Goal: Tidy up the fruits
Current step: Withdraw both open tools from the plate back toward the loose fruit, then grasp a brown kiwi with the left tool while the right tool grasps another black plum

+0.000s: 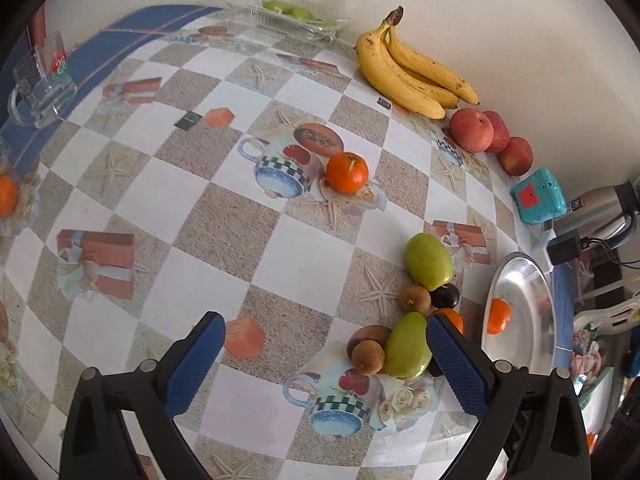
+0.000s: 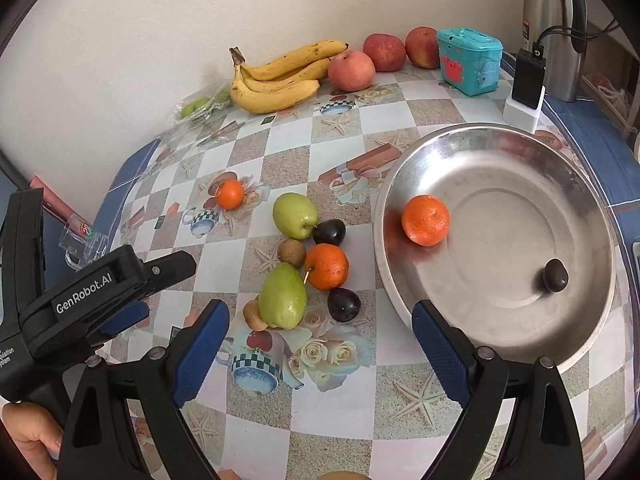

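A cluster of fruit lies left of a steel plate (image 2: 500,248): two green fruits (image 2: 295,215) (image 2: 283,295), an orange (image 2: 327,266), two dark plums (image 2: 329,232) (image 2: 343,304) and small brown fruits (image 2: 291,252). In the plate lie an orange (image 2: 425,220) and a dark plum (image 2: 555,275). A lone orange (image 2: 229,194) sits farther back. My right gripper (image 2: 320,344) hangs open above the near table, nothing between its fingers. My left gripper (image 1: 328,348) is open too, above the table, with the cluster's near green fruit (image 1: 408,346) just beyond its right finger.
Bananas (image 2: 276,80) and three apples (image 2: 352,70) line the wall. A teal box (image 2: 470,62), a charger (image 2: 528,80) and a steel thermos (image 2: 552,28) stand at the back right. A glass mug (image 1: 40,88) and a plastic tray (image 1: 288,12) of green fruits sit far left.
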The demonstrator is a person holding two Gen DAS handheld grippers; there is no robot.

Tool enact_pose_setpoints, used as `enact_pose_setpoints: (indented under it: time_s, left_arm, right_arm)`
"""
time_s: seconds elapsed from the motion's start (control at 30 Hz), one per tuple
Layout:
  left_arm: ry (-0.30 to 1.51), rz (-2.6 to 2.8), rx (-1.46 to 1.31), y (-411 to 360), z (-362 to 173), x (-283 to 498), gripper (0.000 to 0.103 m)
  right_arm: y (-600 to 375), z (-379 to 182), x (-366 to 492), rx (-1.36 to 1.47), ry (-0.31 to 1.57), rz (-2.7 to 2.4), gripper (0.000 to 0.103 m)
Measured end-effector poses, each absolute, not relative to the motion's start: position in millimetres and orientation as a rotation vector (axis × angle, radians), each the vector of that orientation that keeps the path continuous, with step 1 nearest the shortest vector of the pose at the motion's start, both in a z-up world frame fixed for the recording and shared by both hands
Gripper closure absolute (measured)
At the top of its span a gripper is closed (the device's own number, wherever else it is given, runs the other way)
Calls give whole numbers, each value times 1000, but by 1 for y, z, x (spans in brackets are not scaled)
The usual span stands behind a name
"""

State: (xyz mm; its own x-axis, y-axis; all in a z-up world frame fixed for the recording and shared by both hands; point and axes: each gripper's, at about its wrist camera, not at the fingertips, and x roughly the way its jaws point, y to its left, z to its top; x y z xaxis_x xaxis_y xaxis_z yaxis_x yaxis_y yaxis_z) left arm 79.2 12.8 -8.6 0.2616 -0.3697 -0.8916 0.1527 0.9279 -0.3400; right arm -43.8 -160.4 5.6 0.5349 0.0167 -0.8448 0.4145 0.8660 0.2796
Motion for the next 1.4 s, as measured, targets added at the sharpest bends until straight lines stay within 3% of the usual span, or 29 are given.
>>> enact_pose_setpoints:
  time_s: [0.27,0.33,0.4,0.53,0.6,0.8,1.03,1.4]
  left_arm:
    - [1309,-369,-202,7,-21,81,17]
    - [1314,-372,-192,4,-22,80,17]
    - [1321,-376,-182,2,-24,78,17]
    - [1361,-387,-202,2,-32,77,18]
    - [1373,-390,-207,2,-35,77,26]
    - [1387,-388,-214,2,-37,76,27]
    - [1423,-395,-225,0,-46,75,29]
    - [1468,-428,-281,-3,-53,73,55]
  right_arm:
    - [-172,11,-47,499,940,-300,11]
    - [-173,12,-46,505,927,-297,19]
    - [-173,12,-45,509,920,-290,33]
    - [-169,9,-42,501,931,-262,44]
    - [-165,7,-40,496,942,-245,51]
    - [-157,-5,-34,468,996,-209,61]
    - [-153,-23,-27,421,1079,-236,66]
    - [-158,-33,-23,406,1110,-292,66]
